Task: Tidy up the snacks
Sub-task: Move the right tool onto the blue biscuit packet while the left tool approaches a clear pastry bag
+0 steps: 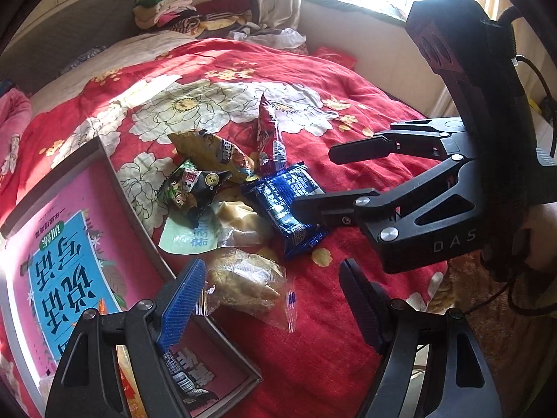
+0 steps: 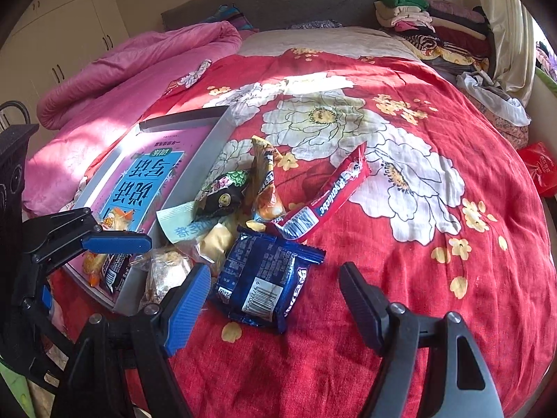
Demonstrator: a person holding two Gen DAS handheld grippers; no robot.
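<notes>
A pile of snack packs lies on the red flowered bedspread (image 2: 400, 278) beside a shallow grey box (image 1: 115, 174) lined in pink. My left gripper (image 1: 271, 308) is open over a clear-wrapped crumbly pastry (image 1: 243, 282), its pads apart from the wrapper. My right gripper (image 2: 275, 299) is open just above a blue packet (image 2: 264, 271), which it does not touch; it also shows from the side as the right gripper (image 1: 313, 183). Behind lie a red stick pack (image 2: 334, 191), a yellow pack (image 2: 264, 177) and a green-black pack (image 2: 222, 195). Inside the box's near corner sit an orange pack (image 2: 115, 223) and a dark pack (image 2: 115, 271).
A rolled pink quilt (image 2: 139, 62) lies at the far left of the bed. Folded clothes (image 2: 428, 24) are stacked by the grey headboard. A red bag (image 2: 539, 167) sits off the bed's right edge.
</notes>
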